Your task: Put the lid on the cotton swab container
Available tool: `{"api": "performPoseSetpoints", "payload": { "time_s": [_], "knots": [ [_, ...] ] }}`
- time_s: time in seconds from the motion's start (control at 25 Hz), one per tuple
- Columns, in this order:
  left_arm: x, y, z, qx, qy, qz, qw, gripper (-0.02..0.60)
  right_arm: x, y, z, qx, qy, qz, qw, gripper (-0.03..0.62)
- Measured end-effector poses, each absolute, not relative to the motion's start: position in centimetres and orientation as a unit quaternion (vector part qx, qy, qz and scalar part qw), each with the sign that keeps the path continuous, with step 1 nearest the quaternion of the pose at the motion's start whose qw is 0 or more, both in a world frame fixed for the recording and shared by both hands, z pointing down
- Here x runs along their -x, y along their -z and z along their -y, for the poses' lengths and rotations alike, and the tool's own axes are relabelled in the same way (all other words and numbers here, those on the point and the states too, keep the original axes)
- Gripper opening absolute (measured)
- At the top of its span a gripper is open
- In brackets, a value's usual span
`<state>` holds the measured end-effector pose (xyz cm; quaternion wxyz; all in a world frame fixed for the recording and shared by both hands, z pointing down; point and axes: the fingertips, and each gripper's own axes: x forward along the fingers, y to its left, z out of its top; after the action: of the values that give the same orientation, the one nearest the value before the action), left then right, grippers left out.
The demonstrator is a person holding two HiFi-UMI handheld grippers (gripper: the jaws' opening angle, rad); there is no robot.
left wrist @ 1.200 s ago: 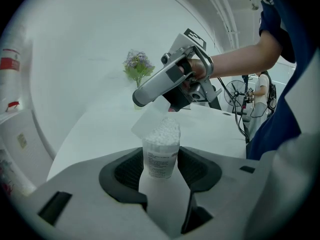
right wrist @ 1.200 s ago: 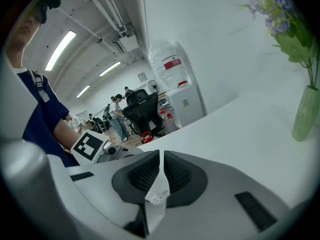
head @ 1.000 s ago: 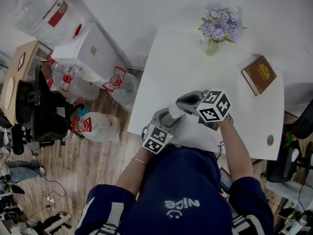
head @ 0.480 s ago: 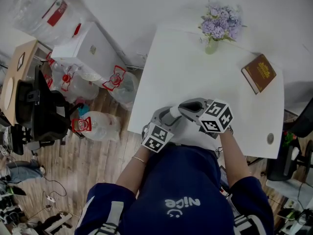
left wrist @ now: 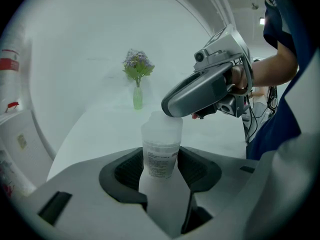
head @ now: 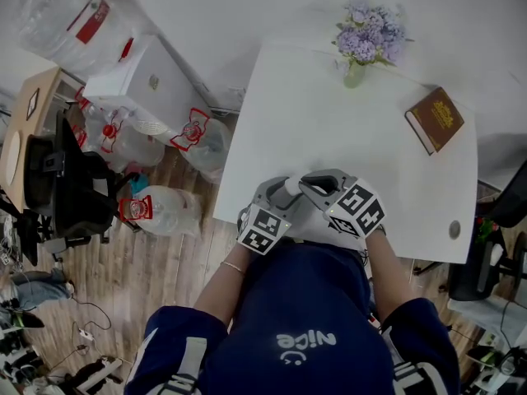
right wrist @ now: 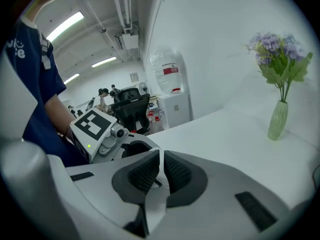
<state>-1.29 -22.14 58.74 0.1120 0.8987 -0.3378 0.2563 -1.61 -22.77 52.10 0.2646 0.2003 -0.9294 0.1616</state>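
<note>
While the left gripper has its jaws spread pretty wide, the ribbed pads are pressed on both sides of the cotton swab container, so it's got a solid hold on it. The container is a frosted, see-through white cylinder, standing upright. It has a paper label with tiny print on the body and a slightly wider cloudy band up top. It sits dead centre in the left gripper view. In the head view it's just below the middle of the frame, at the near edge of the white table.

The right gripper comes in from the right of the left gripper view, its tip right at the container's top and covering part of it. Honestly can't tell if the lid is seated. Its own view shows the jaws pulled almost together with just a thin slit, and I can't make out anything pinched there.

Further up the table there's a vase of purple flowers and a brown book.
</note>
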Motion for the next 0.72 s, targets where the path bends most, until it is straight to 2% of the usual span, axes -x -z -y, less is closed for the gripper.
{"api": "performPoseSetpoints", "payload": {
  "time_s": [0.12,0.36,0.72],
  "knots": [
    [1.33,-58.64,22.13,-0.899,-0.256,0.338,0.111,0.232,1.70,-52.10,22.62,-0.215,-0.135,0.926,0.280,0.055],
    [1.19,-58.53,22.29,-0.900,-0.252,0.337,0.110,0.232,1.52,-52.25,22.84,-0.230,-0.159,0.926,0.253,0.055],
    [1.18,-58.90,22.16,-0.898,-0.261,0.333,0.124,0.233,1.54,-52.34,22.64,-0.266,-0.117,0.920,0.264,0.055]
  ]
}}
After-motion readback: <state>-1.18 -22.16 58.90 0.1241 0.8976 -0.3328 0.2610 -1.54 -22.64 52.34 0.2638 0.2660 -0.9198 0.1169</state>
